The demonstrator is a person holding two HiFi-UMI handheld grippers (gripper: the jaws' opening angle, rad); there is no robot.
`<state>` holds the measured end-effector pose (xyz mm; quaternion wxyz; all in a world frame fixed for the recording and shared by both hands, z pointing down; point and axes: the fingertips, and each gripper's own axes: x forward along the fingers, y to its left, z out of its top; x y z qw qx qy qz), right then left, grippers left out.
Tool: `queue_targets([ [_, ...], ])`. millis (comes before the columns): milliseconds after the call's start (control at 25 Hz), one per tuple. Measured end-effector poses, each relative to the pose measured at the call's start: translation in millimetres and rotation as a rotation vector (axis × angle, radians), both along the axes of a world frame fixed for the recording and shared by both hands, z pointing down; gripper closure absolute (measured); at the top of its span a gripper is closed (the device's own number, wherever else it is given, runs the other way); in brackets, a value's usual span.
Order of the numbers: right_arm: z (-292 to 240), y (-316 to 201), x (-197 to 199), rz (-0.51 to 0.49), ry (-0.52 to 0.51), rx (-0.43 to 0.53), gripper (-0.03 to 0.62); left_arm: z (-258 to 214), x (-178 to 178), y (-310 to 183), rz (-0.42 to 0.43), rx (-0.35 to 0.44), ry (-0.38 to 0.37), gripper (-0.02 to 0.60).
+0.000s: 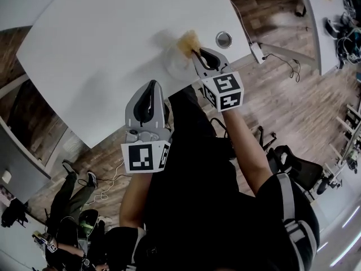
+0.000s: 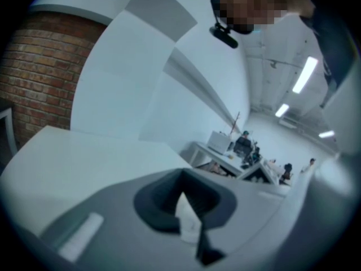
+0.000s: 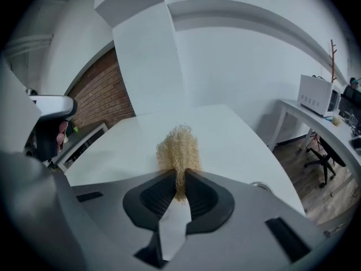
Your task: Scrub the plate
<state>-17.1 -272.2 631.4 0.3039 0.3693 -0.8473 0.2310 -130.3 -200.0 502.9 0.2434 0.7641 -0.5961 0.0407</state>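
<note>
A pale round plate [image 1: 174, 62] lies on the white table [image 1: 101, 49] near its front edge. My right gripper [image 1: 196, 52] is shut on a tan fibrous scrubber [image 1: 188, 40], which sits at the plate's far right rim. In the right gripper view the scrubber [image 3: 179, 148] sticks out past the closed jaws of my right gripper [image 3: 179, 176], above the tabletop; the plate is not visible there. My left gripper [image 1: 152, 83] is shut and holds nothing, hovering at the table's front edge left of the plate. The left gripper view shows my left gripper [image 2: 181, 176] angled up toward a wall.
A round metal grommet [image 1: 224, 39] is set in the table right of the plate, also visible as the grommet [image 3: 260, 185] in the right gripper view. A white power strip [image 1: 256, 52] with cables lies on the wooden floor. An office chair [image 1: 293, 165] stands to the right. A microwave [image 3: 318, 95] sits on a side desk.
</note>
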Motion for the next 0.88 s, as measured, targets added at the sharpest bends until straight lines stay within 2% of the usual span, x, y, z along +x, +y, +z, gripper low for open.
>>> queue_targets([
  [520, -142, 17, -9, 0.106, -0.138, 0.228, 0.551, -82, -3, 13, 0.098, 0.219, -0.072, 0.578],
  [720, -187, 51, -8, 0.160, -0.179, 0.293, 0.551, -113, -10, 41, 0.114, 0.263, -0.063, 0.578],
  [880, -216, 78, -5, 0.210, -0.209, 0.341, 0.551, -141, -13, 60, 0.134, 0.333, -0.099, 0.578],
])
